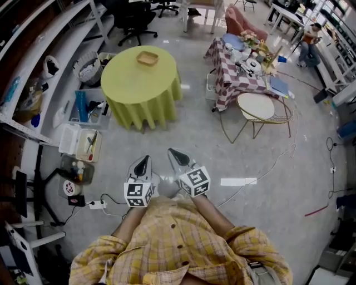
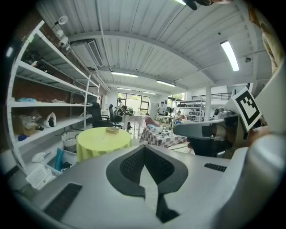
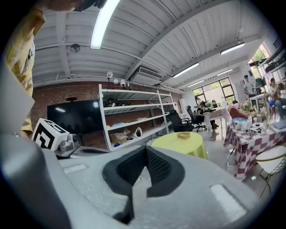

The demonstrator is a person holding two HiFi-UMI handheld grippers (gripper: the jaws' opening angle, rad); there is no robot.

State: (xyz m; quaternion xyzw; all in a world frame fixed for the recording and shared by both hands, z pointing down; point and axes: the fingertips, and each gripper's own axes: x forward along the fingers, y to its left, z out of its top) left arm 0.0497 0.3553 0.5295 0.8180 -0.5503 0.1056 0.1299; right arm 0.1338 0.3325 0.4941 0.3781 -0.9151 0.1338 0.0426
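Plaid sleeves (image 1: pixel 218 220), both grippers empty
Side by side at lower centre, left gripper (image 1: pixel 143 161) and right gripper (image 1: pixel 174 153) keep jaws pressed together on nothing (above the floor (image 1: pixel 267 161)); yellow tabletop (image 1: pixel 133 89), bearing a small basket (image 1: pixel 147 58), stands well apart, upper left.

Big open lab-workshop hall. Vaulted ribbed ceiling (image 2: pixel 147 49) with strip lights (image 2: pixel 229 54); brick wall (image 3: pixel 67 96) bearing a large screen (image 3: pixel 73 117). Cluttered white shelving (image 1: pixel 67 42) along left. Concrete floor (image 1: pixel 278 139), power strip (image 1: pixel 97 205) on it. Round yellow-clothed worktop (image 1: pixel 139 89), checked-cloth worktop (image 1: pixel 228 83) to its right. Office chairs (image 1: pixel 135 21) and desks (image 1: pixel 286 14) far.
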